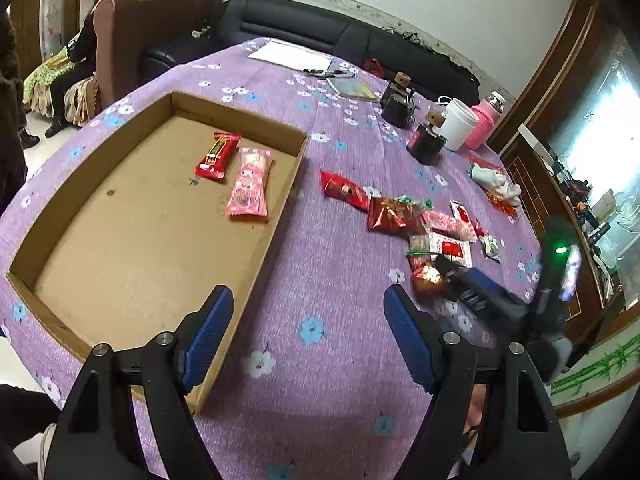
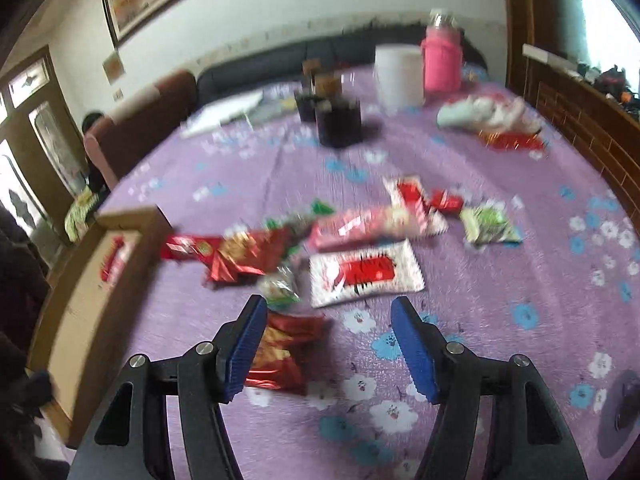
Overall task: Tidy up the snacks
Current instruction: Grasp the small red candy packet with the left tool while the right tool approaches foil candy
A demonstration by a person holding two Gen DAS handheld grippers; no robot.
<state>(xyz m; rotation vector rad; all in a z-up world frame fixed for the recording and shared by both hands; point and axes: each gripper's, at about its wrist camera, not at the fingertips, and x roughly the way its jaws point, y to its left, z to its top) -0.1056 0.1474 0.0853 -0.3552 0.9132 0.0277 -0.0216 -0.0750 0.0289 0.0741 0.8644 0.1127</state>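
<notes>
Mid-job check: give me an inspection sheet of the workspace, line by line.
Surface: table under a purple floral cloth.
Job's things: cardboard tray holds a red bar and a pink packet; a snack pile lies loose on the cloth.
Clutter: white cup, pink bottle, two dark jars, papers.
Grippers: left hand-held gripper open, empty; right hand-held gripper open over a red-gold packet.
Cables: nothing seen on the table.
Surroundings: dark sofa; seated person.

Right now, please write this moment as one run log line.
shallow cardboard tray: two snack packets inside | loose snack pile: on purple flowered tablecloth | left gripper: open, empty | right gripper: open over red foil packet
</notes>
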